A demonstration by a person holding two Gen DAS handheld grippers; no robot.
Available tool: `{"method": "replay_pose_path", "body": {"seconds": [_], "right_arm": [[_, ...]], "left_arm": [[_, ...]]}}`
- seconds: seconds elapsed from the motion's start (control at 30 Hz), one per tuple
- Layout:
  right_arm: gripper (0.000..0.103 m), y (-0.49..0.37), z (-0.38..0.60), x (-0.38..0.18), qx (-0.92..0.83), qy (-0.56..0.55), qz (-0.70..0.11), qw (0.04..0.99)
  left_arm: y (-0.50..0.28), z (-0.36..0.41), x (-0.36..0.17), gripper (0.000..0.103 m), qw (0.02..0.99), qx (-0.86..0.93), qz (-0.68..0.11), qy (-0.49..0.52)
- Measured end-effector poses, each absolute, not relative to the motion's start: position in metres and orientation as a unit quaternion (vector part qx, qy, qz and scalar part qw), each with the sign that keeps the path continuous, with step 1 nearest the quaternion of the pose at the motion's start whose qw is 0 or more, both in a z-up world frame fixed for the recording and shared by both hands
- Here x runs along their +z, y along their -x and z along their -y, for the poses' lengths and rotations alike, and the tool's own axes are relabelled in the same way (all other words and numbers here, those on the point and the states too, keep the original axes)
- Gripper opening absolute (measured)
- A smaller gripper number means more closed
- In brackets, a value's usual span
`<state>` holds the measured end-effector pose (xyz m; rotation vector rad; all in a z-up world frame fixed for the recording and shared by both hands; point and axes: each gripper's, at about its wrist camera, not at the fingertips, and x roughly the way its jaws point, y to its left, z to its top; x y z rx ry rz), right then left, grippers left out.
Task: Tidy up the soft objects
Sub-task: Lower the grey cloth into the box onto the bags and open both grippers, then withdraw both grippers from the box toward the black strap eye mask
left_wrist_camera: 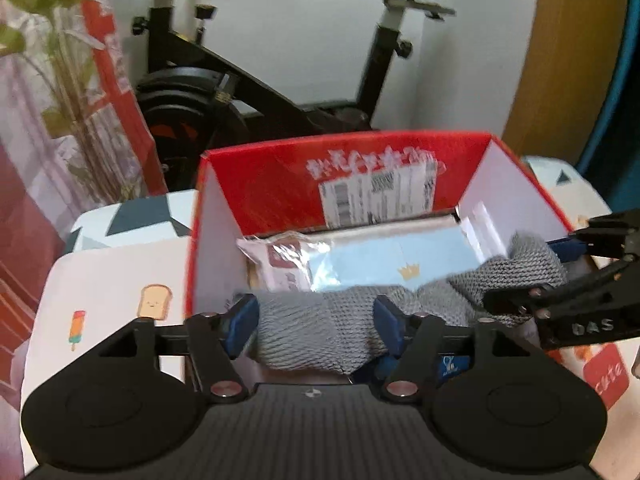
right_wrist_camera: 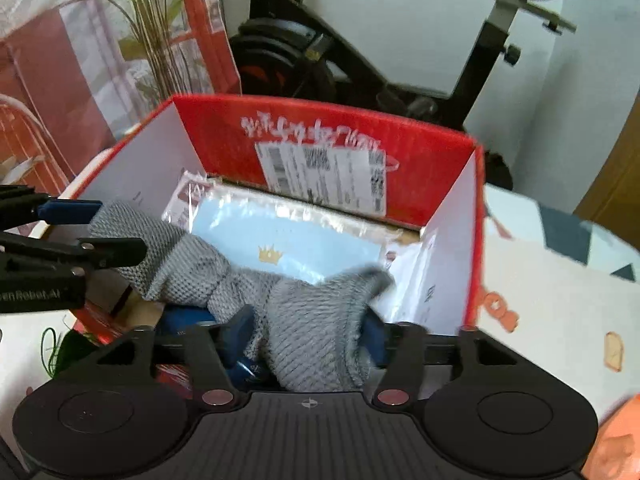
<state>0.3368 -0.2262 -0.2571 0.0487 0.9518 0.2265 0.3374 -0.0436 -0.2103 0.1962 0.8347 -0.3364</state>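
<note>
While both grippers clamp opposite ends of a grey knitted cloth (left_wrist_camera: 320, 328), the fabric hangs stretched between them over the near edge of an open red cardboard box with white inner walls (left_wrist_camera: 224, 200). The left gripper (left_wrist_camera: 316, 320) has its blue-padded fingers (left_wrist_camera: 244, 320) closed on one bunched end, and the right gripper (right_wrist_camera: 308, 332) pinches the other end the same way. In the left wrist view the right gripper comes in from the right side; in the right wrist view the left gripper (right_wrist_camera: 100, 232) comes in from the left side. Inside the box lies a clear plastic packet with a light blue card bearing a small gold crown (right_wrist_camera: 288, 240), partly under the cloth. A white shipping label (right_wrist_camera: 320, 176) is stuck on the red far wall. The box stands on a white tablecloth printed with toast and ice-lolly cartoons (left_wrist_camera: 120, 280). Behind it are a black exercise bike (left_wrist_camera: 248, 80) and a green leafy plant (right_wrist_camera: 152, 40).
</note>
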Motion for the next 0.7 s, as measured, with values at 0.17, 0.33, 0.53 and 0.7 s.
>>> {"method": "replay_pose_path", "body": {"seconds": [0.17, 0.33, 0.53, 0.7], "right_arm": [[0.084, -0.325, 0.238, -0.232, 0.099, -0.026, -0.428, 0.898], [0.102, -0.305, 0.251, -0.213, 0.075, -0.029, -0.377, 0.923], [0.103, -0.278, 0.266, -0.212, 0.036, -0.064, -0.337, 0.939], [0.103, -0.251, 0.279, -0.221, 0.032, -0.108, -0.306, 0.945]], "left_arm": [[-0.327, 0.031, -0.192, 0.086, 0.910, -0.161, -0.380, -0.050], [-0.311, 0.019, -0.180, 0.100, 0.922, -0.154, -0.356, -0.008], [-0.280, 0.014, -0.185, 0.103, 0.930, -0.158, -0.333, 0.002], [-0.253, 0.006, -0.192, 0.103, 0.939, -0.149, -0.310, -0.014]]}}
